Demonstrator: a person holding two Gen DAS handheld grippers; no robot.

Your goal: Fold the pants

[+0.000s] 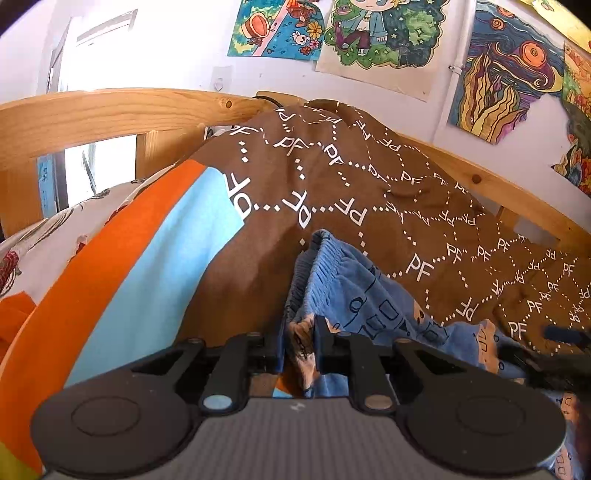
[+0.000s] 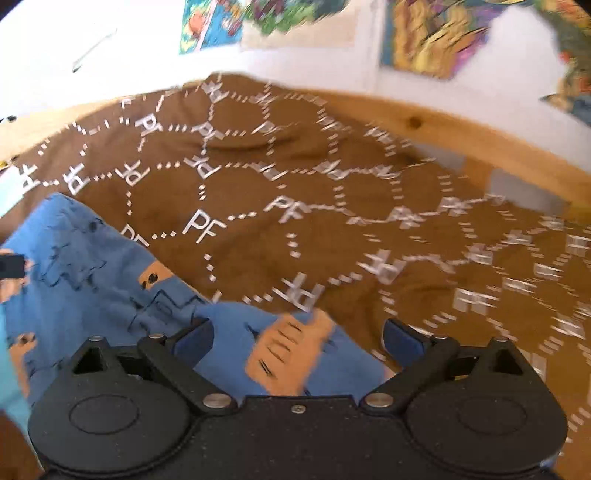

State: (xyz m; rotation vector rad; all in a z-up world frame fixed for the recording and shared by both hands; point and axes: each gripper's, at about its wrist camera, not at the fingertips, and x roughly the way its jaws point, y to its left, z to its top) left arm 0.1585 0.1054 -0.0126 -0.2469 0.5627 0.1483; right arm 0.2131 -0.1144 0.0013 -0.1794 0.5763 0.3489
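Blue pants (image 1: 354, 295) with orange and black prints lie on a brown blanket (image 1: 332, 192) on a bed. In the left wrist view my left gripper (image 1: 299, 350) is shut on a bunched fold of the pants near the ribbed waistband, lifting it. In the right wrist view the pants (image 2: 92, 277) spread out to the left, and an orange-printed part (image 2: 291, 350) lies under my right gripper (image 2: 297, 339). Its blue-padded fingers (image 2: 402, 338) stand wide apart above the cloth and press on nothing. The picture there is blurred on the right.
A wooden bed rail (image 1: 110, 110) runs behind the blanket, with drawings (image 1: 373, 29) on the white wall above. An orange and light blue sheet (image 1: 147, 258) lies left of the blanket. The same rail (image 2: 461, 129) curves along the far side in the right wrist view.
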